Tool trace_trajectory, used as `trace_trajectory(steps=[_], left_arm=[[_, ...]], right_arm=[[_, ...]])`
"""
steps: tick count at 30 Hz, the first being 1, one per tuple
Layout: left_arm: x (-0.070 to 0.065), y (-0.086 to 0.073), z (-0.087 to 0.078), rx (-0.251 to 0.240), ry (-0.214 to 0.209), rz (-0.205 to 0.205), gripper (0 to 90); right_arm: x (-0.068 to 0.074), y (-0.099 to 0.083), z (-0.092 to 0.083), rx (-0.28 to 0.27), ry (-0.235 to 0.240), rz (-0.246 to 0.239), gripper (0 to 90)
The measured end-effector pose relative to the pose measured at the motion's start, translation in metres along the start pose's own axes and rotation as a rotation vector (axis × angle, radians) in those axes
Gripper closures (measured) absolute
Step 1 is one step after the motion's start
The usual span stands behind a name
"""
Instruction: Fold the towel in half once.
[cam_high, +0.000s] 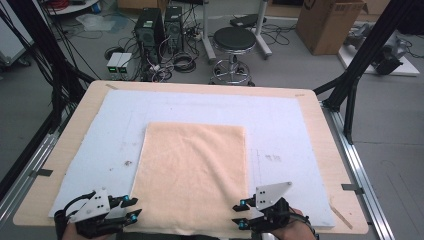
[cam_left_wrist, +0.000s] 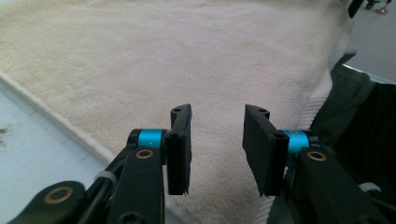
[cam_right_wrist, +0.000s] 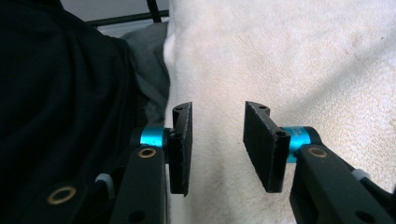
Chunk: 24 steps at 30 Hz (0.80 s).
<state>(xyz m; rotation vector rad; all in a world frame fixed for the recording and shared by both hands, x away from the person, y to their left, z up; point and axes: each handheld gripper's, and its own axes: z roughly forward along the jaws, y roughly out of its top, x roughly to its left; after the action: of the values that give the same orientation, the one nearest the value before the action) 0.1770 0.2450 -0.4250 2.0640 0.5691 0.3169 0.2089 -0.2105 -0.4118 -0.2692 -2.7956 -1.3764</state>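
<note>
Peach towel (cam_high: 192, 175) lies flat on a pale sheet (cam_high: 280, 130) covering the wooden bench (cam_high: 327, 145), its near edge at the bench's near edge, long sides running away from the person. Left claw (cam_high: 134, 209) sits at the towel's near left corner, right claw (cam_high: 239, 214) at the near right corner, both held low, tips pointing inward toward the cloth. In the left gripper view the left claw (cam_left_wrist: 217, 140) stands partly apart over the towel (cam_left_wrist: 187, 60), pads clear of the pile, nothing pinched between them; the sheet (cam_left_wrist: 32, 140) shows beside the towel's hem. In the right gripper view the right claw (cam_right_wrist: 217, 140) is likewise parted to a moderate gap above the towel (cam_right_wrist: 303, 60), holding nothing; dark clothing (cam_right_wrist: 56, 93) of the person lies alongside. Black stool (cam_high: 234, 42) and a cardboard box (cam_high: 330, 22) stand on the floor beyond the bench
</note>
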Motion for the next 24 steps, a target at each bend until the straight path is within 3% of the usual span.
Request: trace_trajectory(steps=[8,11,13,16,21,24], left_arm=[[-0.006,-0.003,0.014,0.053,-0.057,0.042,52.3],[-0.008,-0.007,0.022,0.117,-0.085,0.069,52.5],[-0.008,-0.008,0.024,0.119,-0.079,0.081,53.3],[-0.006,-0.008,0.025,0.113,-0.066,0.078,61.4],[-0.007,-0.007,0.023,0.105,-0.065,0.094,78.0],[-0.006,-0.006,0.019,0.084,-0.063,0.088,82.2]], right_arm=[[-0.005,-0.004,0.023,0.036,0.02,-0.008,57.1],[-0.005,-0.005,0.031,0.079,0.023,-0.018,56.7],[-0.005,-0.005,0.033,0.107,0.018,-0.026,58.2],[-0.005,-0.005,0.035,0.117,-0.002,-0.036,64.9],[-0.007,-0.002,0.036,0.121,0.015,-0.042,81.0],[-0.007,0.0,0.035,0.11,0.021,-0.048,83.4]])
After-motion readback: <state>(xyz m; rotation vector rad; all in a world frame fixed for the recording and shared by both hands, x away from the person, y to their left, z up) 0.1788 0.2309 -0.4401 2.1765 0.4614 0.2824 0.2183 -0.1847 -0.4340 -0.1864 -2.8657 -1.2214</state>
